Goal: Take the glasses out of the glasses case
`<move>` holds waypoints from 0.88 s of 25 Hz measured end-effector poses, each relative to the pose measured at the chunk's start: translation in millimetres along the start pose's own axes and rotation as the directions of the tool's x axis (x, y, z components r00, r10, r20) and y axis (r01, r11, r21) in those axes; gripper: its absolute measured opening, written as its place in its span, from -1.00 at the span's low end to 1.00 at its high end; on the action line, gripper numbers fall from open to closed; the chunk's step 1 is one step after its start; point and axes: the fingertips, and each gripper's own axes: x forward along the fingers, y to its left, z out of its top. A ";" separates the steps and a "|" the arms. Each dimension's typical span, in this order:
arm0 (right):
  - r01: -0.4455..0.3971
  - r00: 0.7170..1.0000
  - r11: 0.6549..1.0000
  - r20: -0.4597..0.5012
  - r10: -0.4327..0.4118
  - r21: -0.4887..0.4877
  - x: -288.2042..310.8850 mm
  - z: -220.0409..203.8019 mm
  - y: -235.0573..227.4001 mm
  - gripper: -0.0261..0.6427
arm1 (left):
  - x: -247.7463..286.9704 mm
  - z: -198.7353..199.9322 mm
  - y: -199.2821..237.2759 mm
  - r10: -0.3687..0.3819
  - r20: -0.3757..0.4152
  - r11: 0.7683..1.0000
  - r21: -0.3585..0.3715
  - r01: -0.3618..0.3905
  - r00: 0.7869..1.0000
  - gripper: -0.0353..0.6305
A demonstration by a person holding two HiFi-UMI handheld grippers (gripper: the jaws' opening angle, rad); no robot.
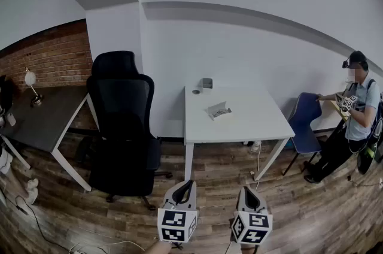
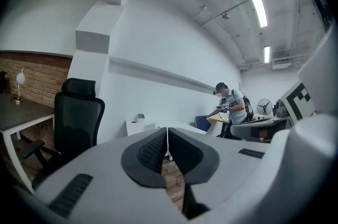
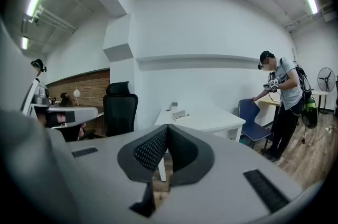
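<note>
The glasses case lies on the white table across the room, pale, with its lid seemingly raised; whether glasses are inside is too small to tell. It also shows as a small pale shape on the table in the right gripper view. Both grippers are held low at the bottom of the head view, well short of the table. My left gripper and my right gripper are shut with nothing between the jaws. Seen up close, the left gripper and the right gripper have their pads pressed together.
A black office chair stands left of the table, next to a dark desk with a lamp. A small grey container sits at the table's far edge. At the right, a person stands by a blue chair. Wooden floor lies between me and the table.
</note>
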 end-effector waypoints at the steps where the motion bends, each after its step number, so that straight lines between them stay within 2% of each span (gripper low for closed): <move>1: -0.001 1.000 1.000 0.000 0.001 0.001 0.8 0.0 0.5 -0.83 | 0.1 0.3 0.5 0.000 0.000 1.000 0.001 0.000 1.000 -0.83; 8: -0.005 1.000 1.000 -0.004 0.005 -0.006 5.4 1.0 1.6 -0.83 | 4.3 -0.3 4.1 0.006 -0.002 1.000 -0.001 -0.006 1.000 -0.83; 13: 0.005 1.000 0.999 0.012 -0.005 0.053 6.0 -0.7 -5.2 -0.83 | 7.1 -4.4 2.1 0.005 -0.006 1.000 -0.014 -0.005 1.000 -0.83; 22: -0.022 0.999 0.997 -0.046 0.025 0.077 18.0 -14.1 -31.4 -0.83 | 29.5 -17.5 -12.0 0.015 -0.024 0.999 -0.037 -0.016 1.000 -0.82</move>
